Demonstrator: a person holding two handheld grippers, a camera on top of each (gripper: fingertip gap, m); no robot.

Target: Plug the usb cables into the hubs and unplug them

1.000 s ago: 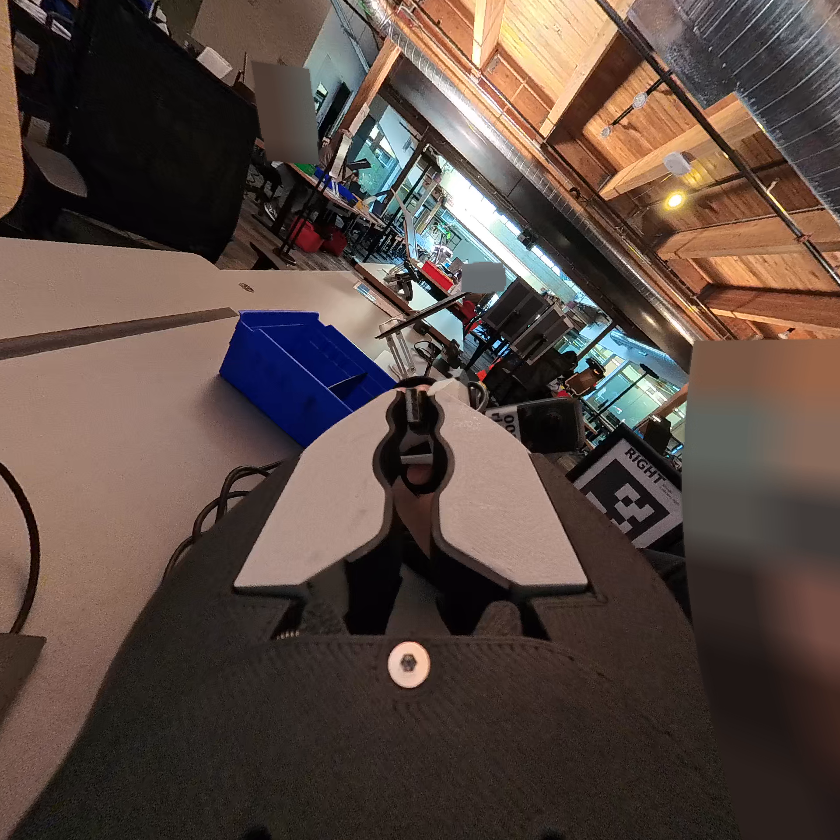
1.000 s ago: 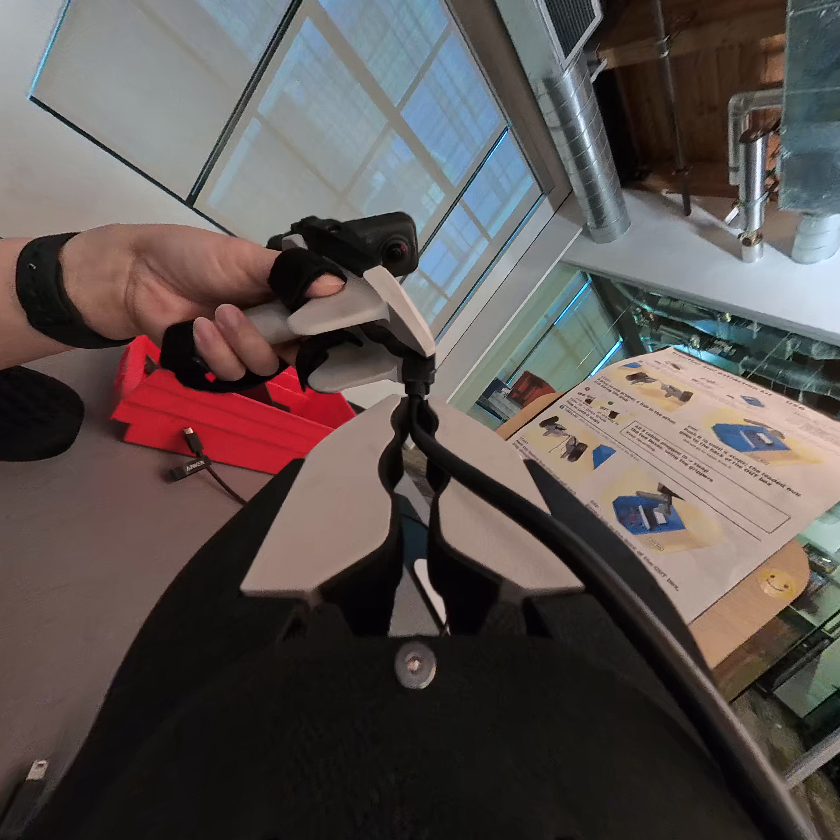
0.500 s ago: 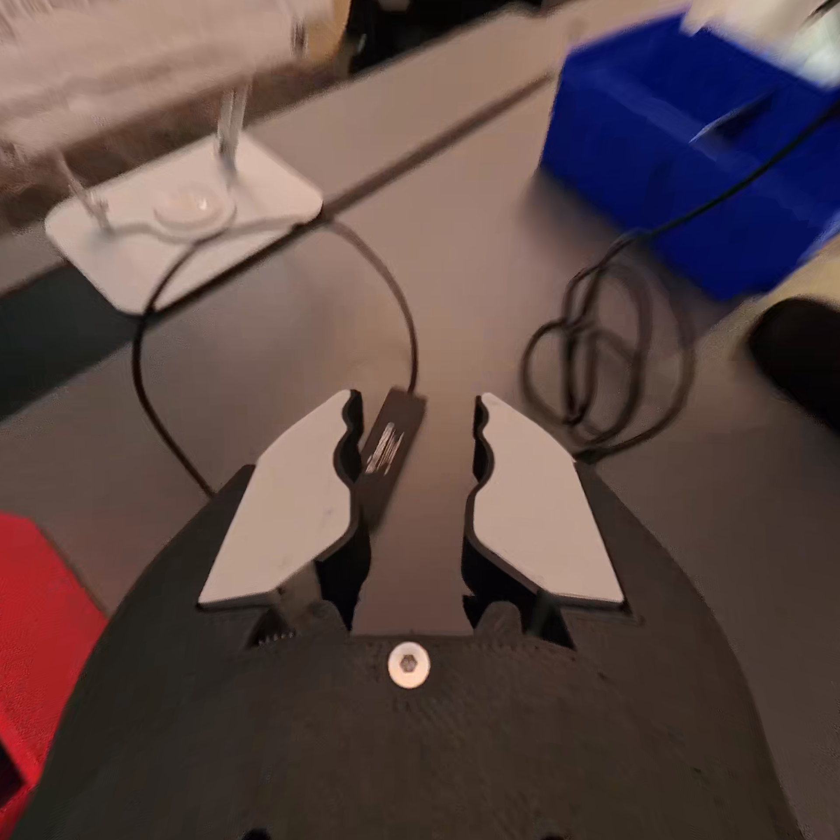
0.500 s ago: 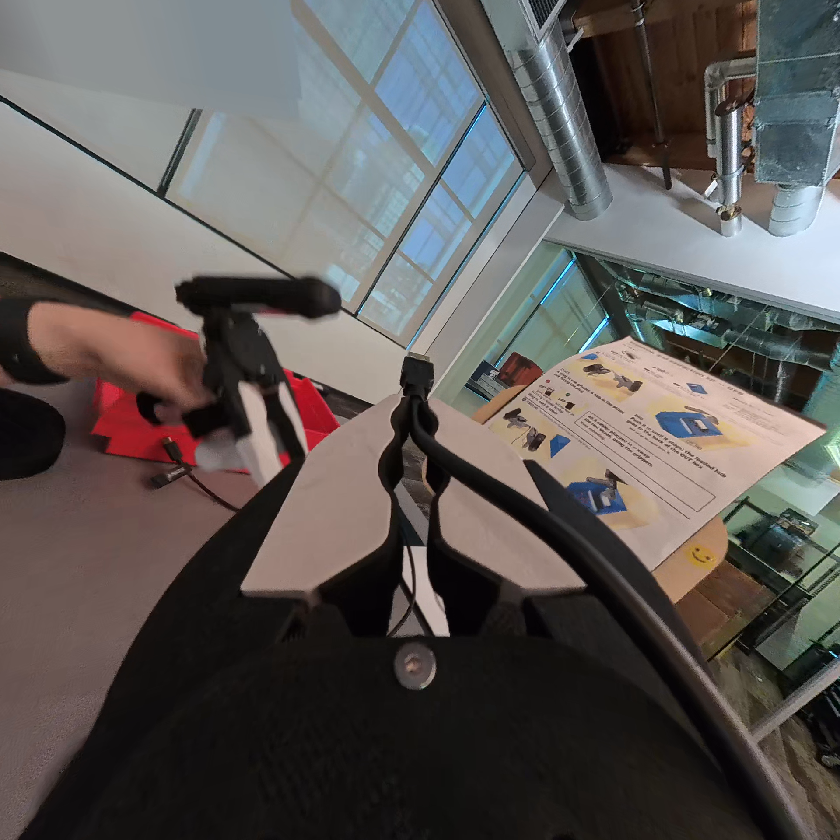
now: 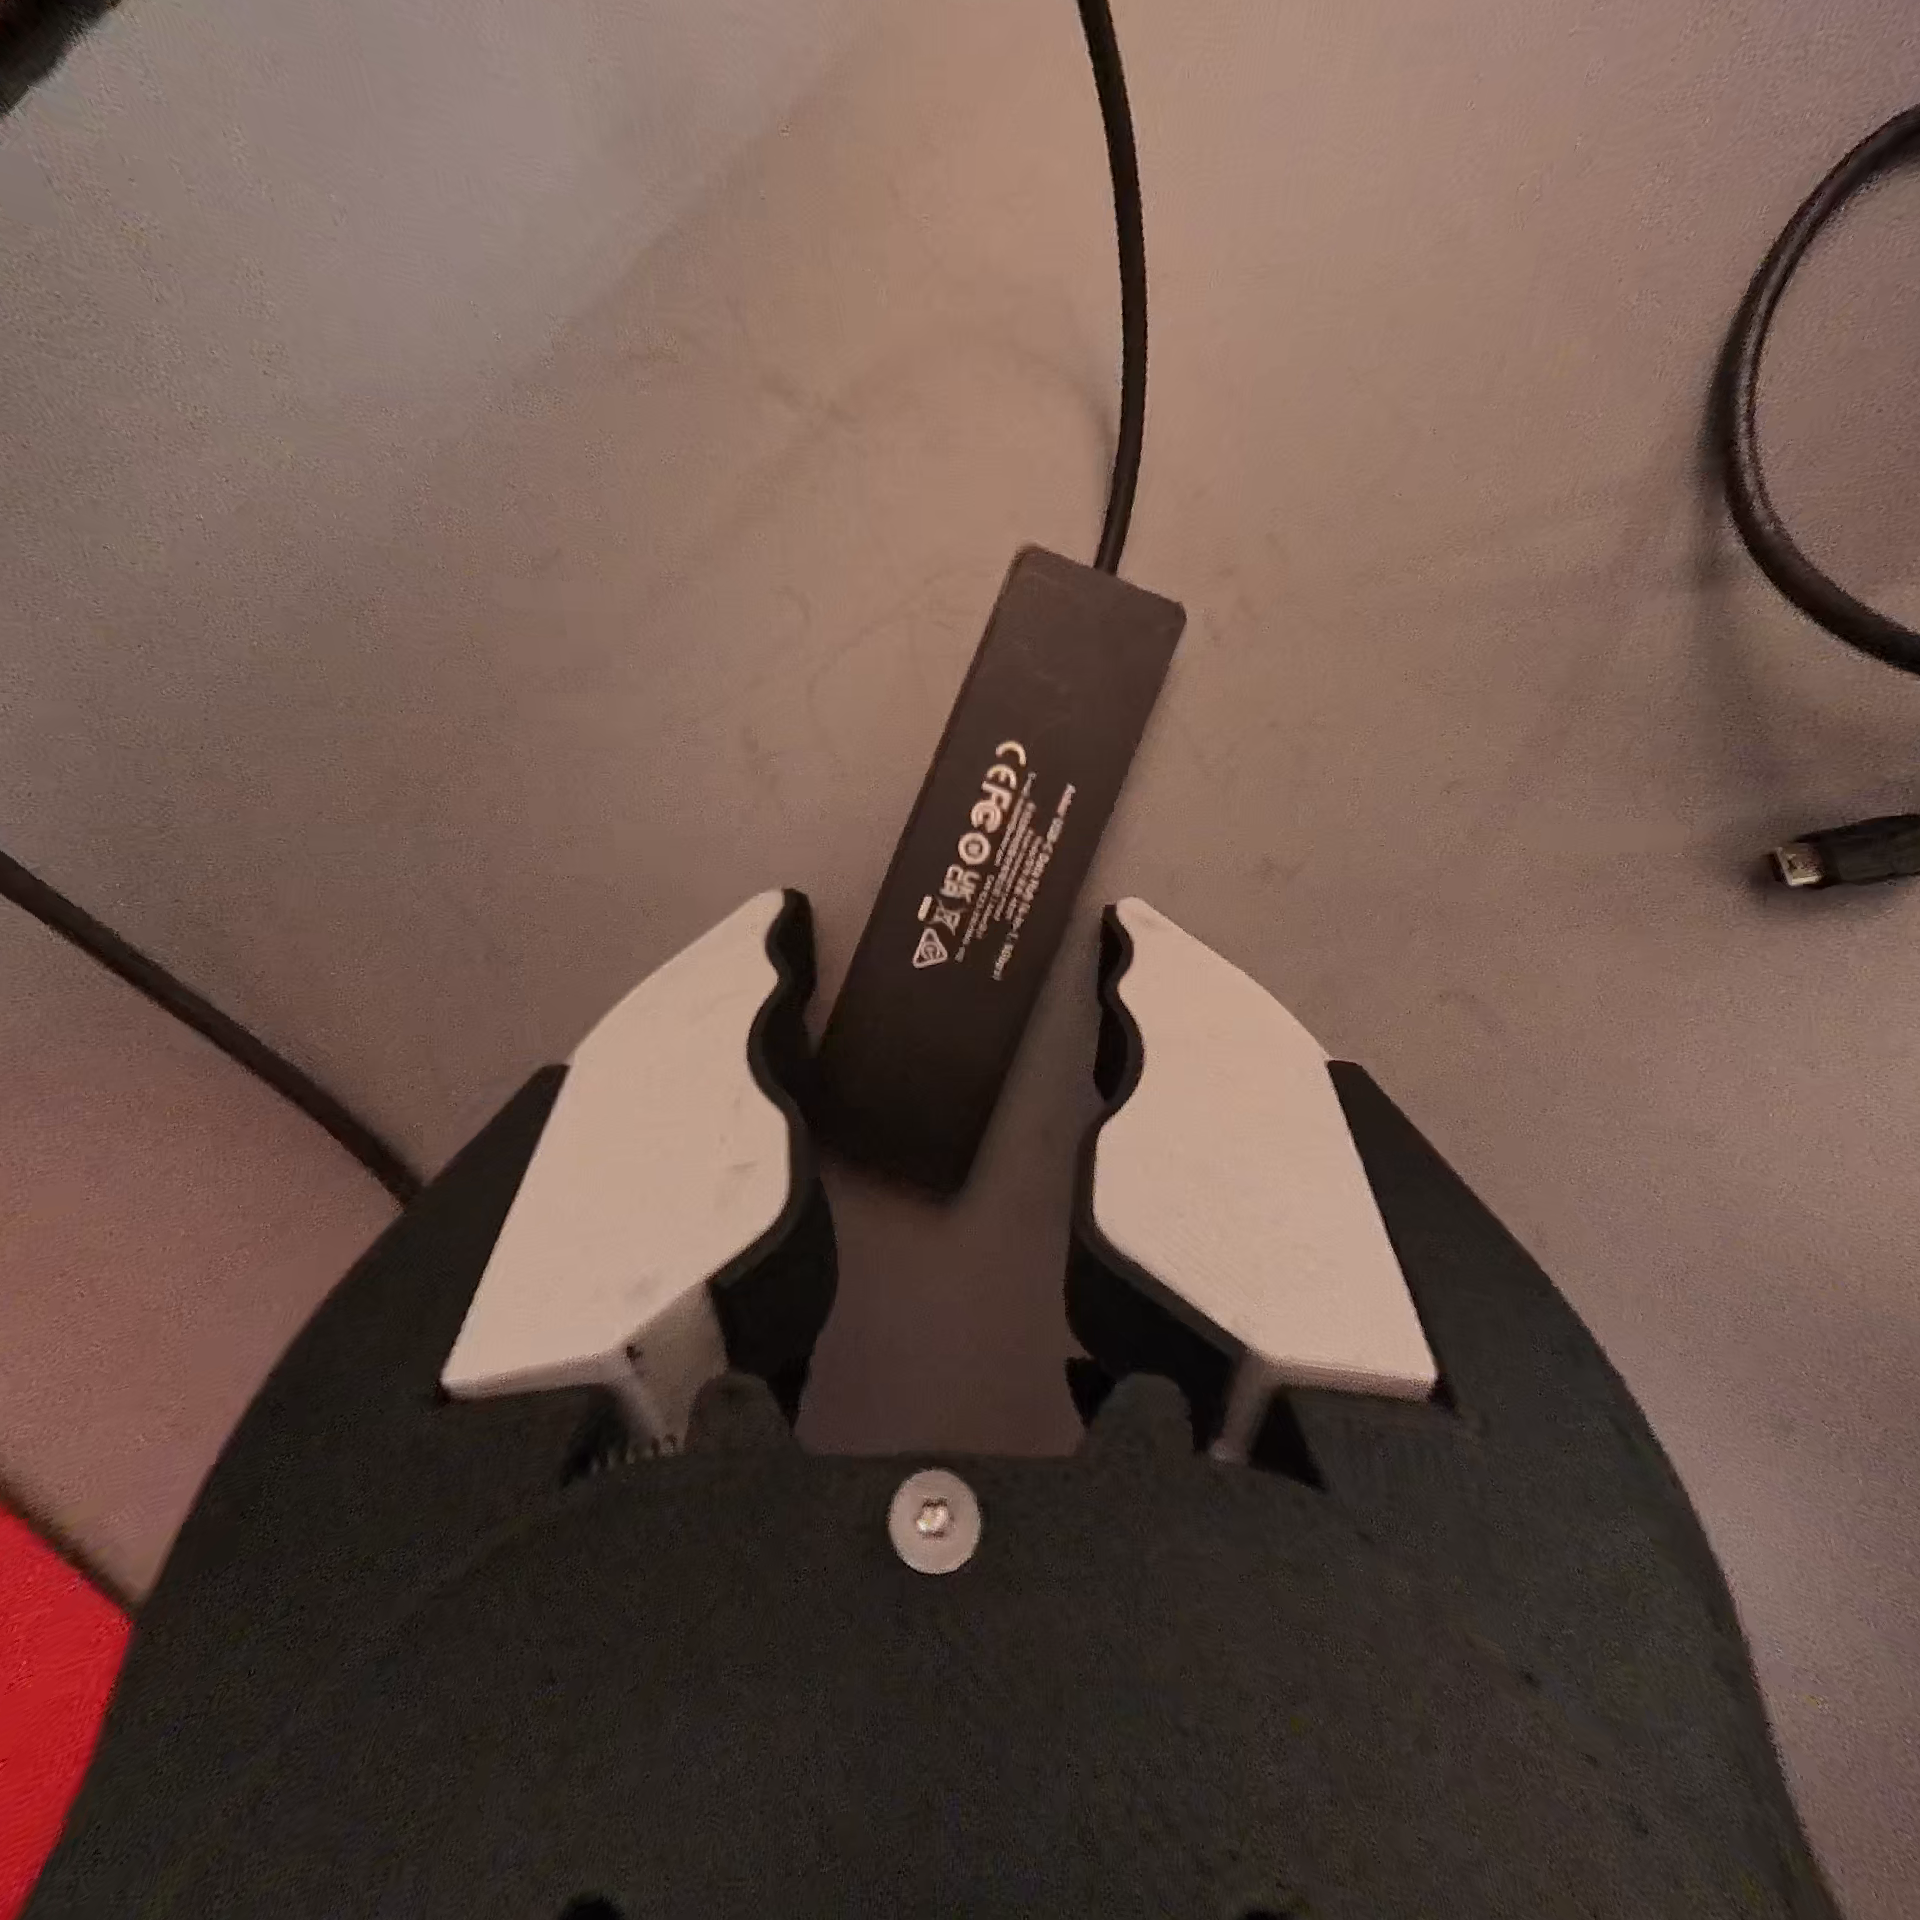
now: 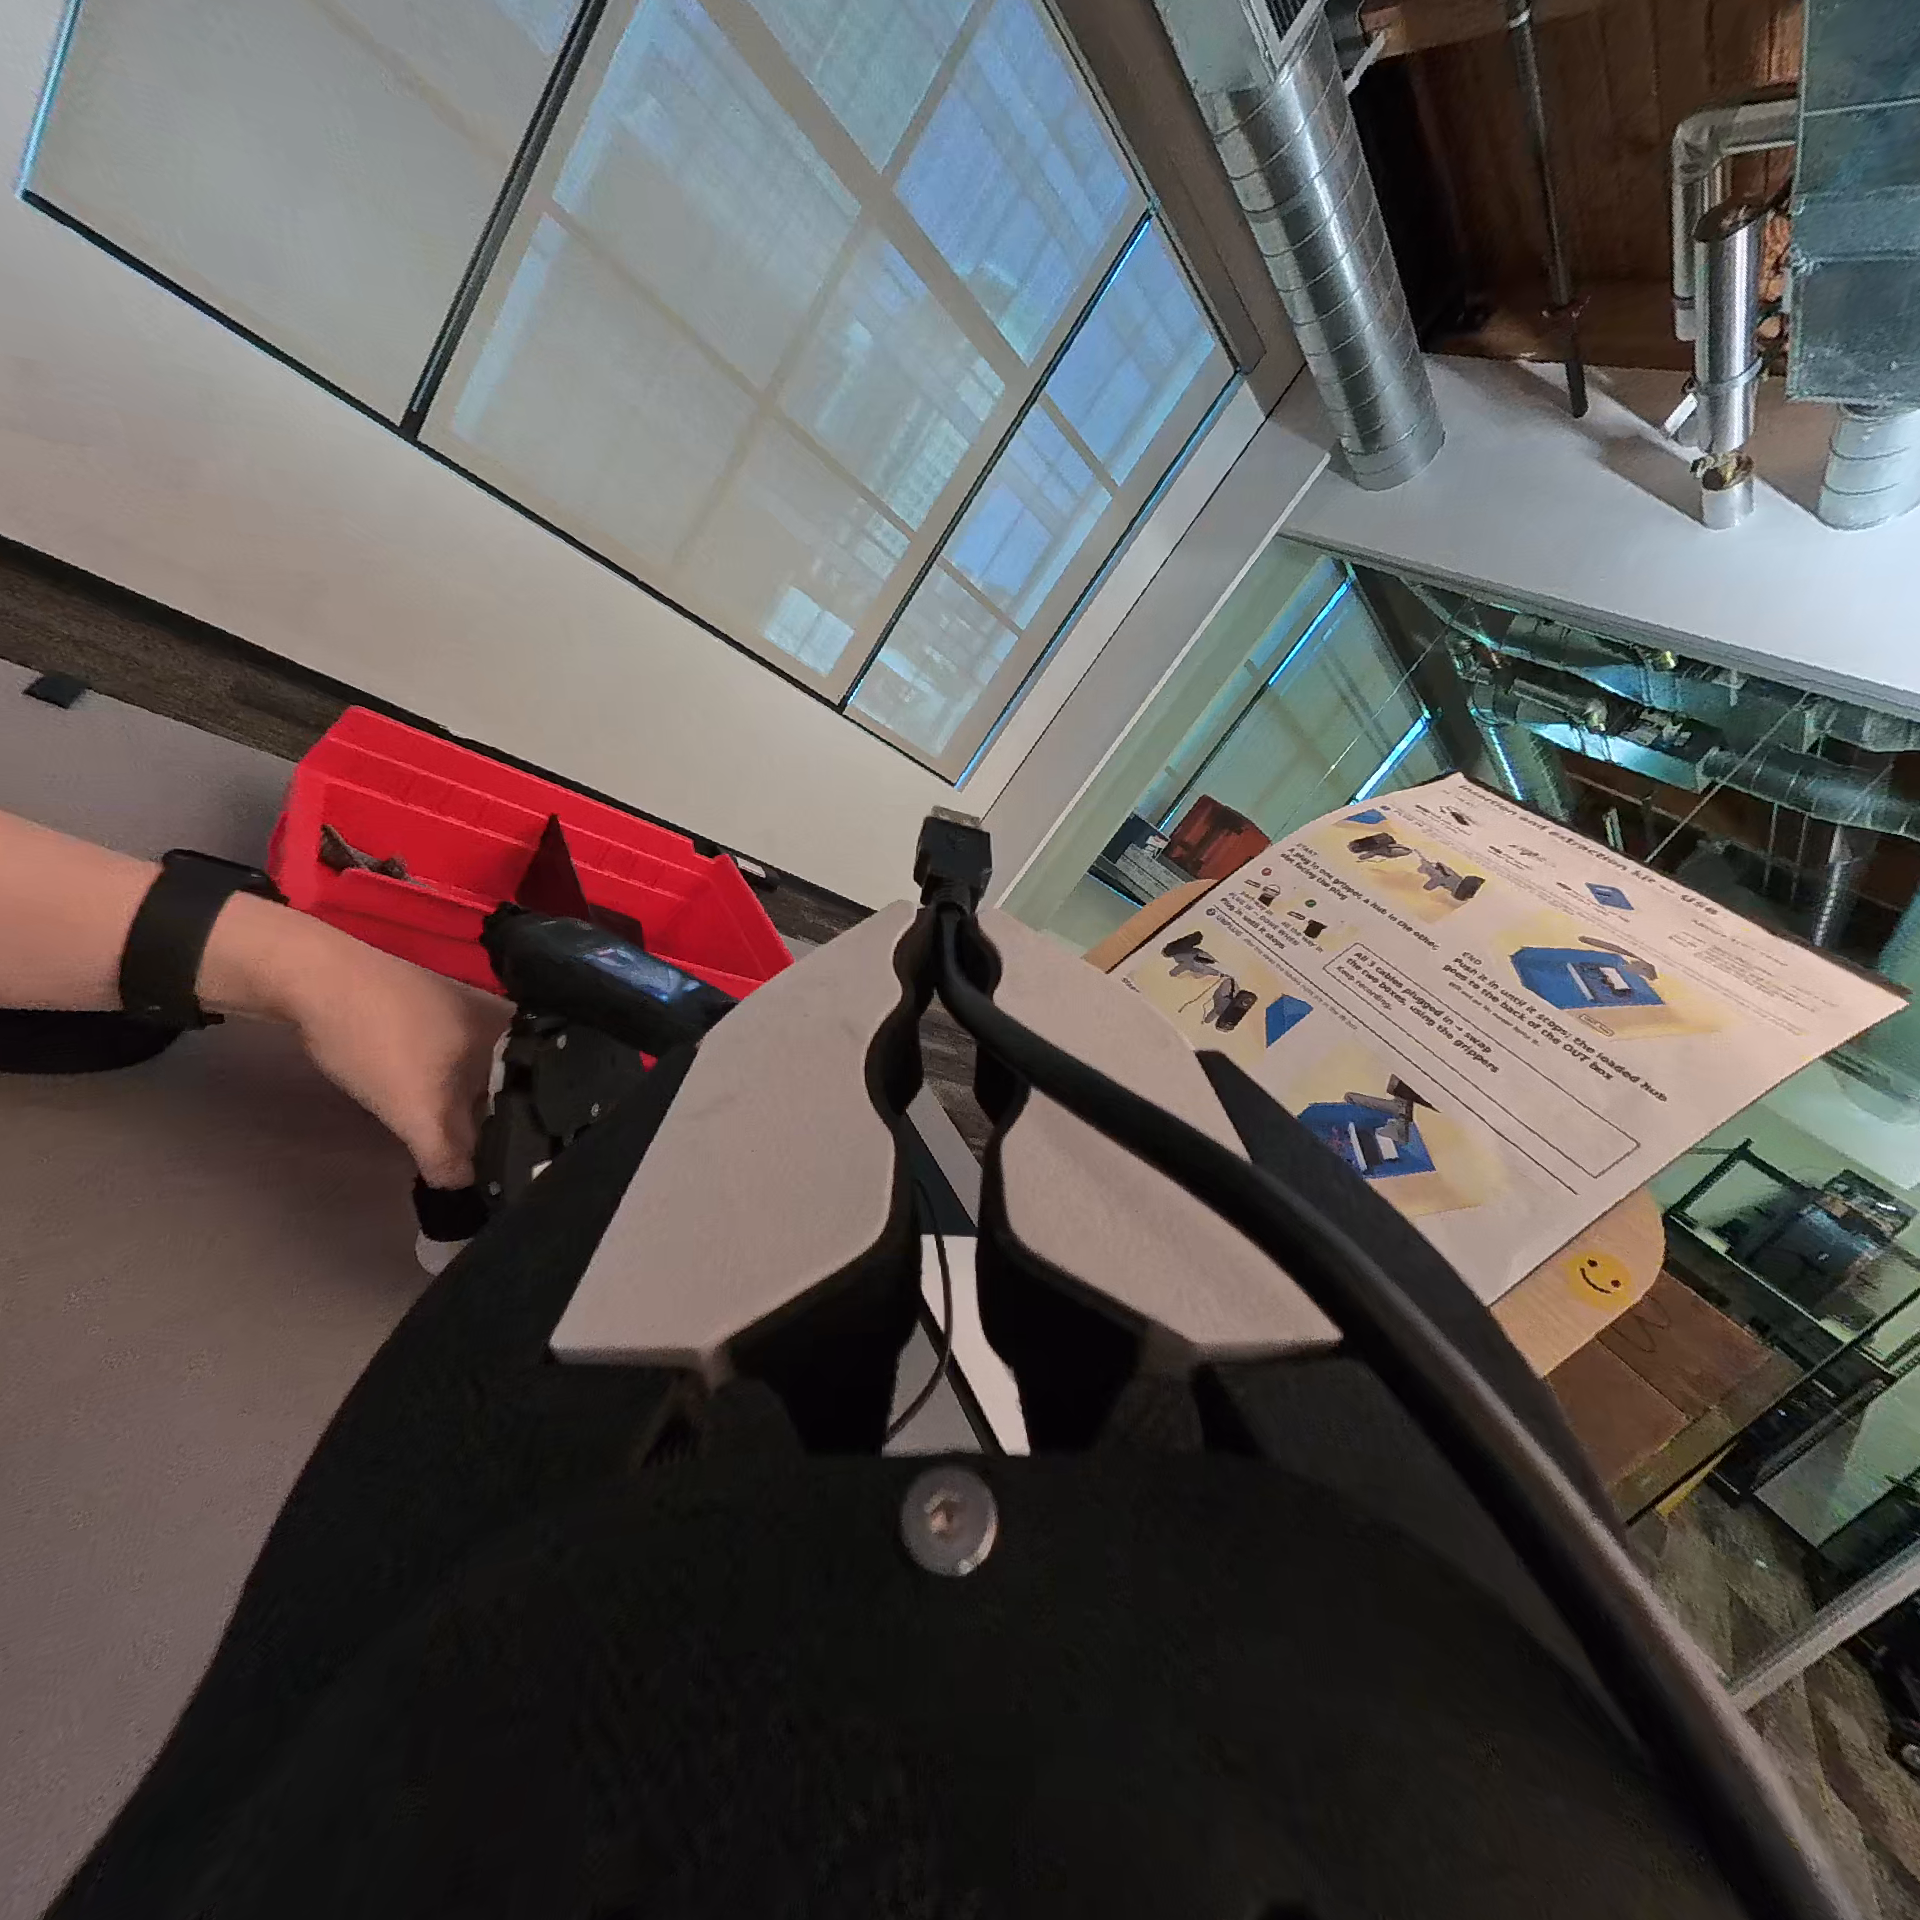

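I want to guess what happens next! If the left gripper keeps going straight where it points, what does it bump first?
Probably the black hub: the left gripper is open and the hub already lies between its fingers on the grey table. Height above it is unclear.

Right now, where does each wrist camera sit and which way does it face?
Left wrist view: on the left gripper, looking down at the table; open jaws straddle the black hub.
Right wrist view: on the right gripper, tilted up toward windows; jaws shut on a USB cable.
Shared: the red bin; the right view also shows the left gripper and the hand.
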